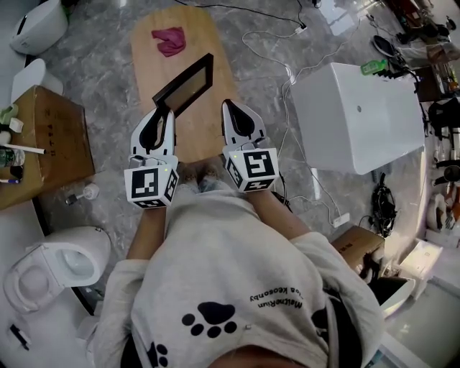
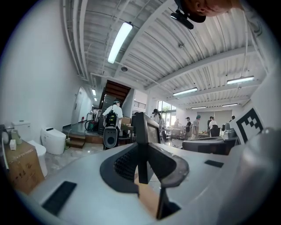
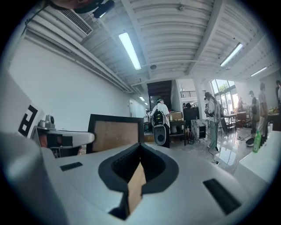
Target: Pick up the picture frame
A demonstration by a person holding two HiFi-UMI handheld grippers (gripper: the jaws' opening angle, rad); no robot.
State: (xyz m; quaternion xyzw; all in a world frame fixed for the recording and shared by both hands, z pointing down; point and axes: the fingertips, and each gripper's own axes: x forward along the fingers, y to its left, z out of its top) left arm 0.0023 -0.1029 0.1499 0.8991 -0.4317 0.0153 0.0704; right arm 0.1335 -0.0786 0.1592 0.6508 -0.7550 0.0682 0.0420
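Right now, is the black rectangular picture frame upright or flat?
Upright: the black rectangular picture frame stands on edge, clamped in the left gripper.

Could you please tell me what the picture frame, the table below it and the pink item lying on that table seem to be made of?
The picture frame has a matte black border, probably painted wood or plastic; its dull brown inner panel looks like cardboard or fibreboard. The table looks like smooth light wood or veneer, going by its even tan tone. The pink cloth is soft fabric, judging by its crumpled folds.
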